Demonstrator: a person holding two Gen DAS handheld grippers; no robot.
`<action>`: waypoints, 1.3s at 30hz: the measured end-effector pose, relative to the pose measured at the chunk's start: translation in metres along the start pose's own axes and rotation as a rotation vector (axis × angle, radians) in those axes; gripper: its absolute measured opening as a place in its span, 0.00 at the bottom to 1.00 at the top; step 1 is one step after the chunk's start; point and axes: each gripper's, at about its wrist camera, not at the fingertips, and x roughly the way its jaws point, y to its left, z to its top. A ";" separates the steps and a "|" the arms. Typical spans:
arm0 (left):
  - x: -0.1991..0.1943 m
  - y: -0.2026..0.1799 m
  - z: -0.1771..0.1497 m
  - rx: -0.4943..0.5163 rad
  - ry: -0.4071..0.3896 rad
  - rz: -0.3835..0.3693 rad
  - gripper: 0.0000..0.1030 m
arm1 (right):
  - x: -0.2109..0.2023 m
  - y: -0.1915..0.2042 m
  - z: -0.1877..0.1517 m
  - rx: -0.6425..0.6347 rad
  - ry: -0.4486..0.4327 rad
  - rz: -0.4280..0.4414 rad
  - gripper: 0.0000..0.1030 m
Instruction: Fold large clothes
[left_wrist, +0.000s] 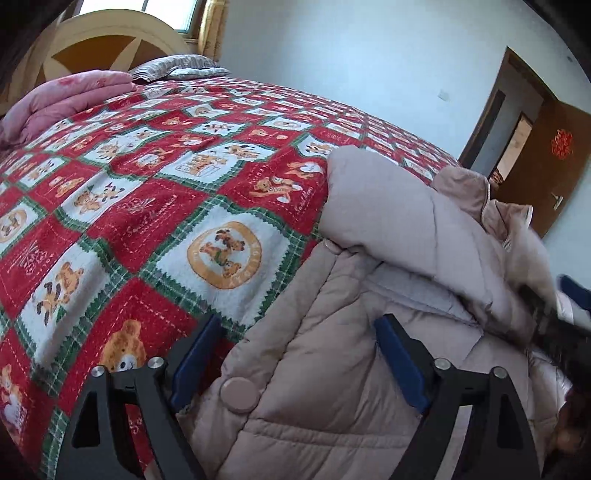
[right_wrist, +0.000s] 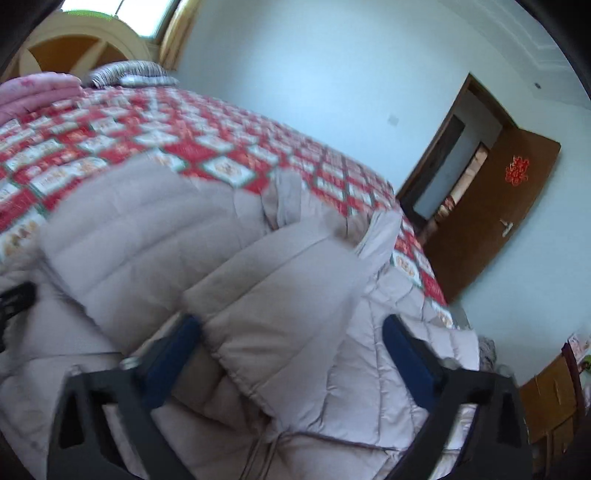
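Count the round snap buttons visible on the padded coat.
2: one large round beige snap button by the hem; a smaller one higher on the beige padded coat. Folds may hide more.

A bed (left_wrist: 155, 192) is covered by a red, white and green checked blanket (left_wrist: 221, 155) printed with bears. At its head a yellow arched headboard (left_wrist: 110, 40) is seen, with a window (left_wrist: 162, 14) above it letting in daylight. A striped pillow (left_wrist: 177, 66) and a folded pink quilt (left_wrist: 74, 92) are laid there. Beyond the bed's far side, pale blue walls (left_wrist: 351, 55) and an open brown door (left_wrist: 546, 162) with a red ornament (left_wrist: 562, 144) are seen.
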 end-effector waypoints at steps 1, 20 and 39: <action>0.001 0.000 0.000 -0.001 0.001 -0.004 0.87 | 0.001 -0.014 -0.001 0.089 0.025 0.015 0.26; -0.009 -0.004 0.011 0.037 -0.004 0.018 0.89 | -0.033 -0.167 -0.067 0.728 0.035 0.071 0.84; 0.070 -0.054 0.067 0.237 0.025 0.202 0.89 | 0.031 -0.141 -0.100 0.551 0.281 0.161 0.20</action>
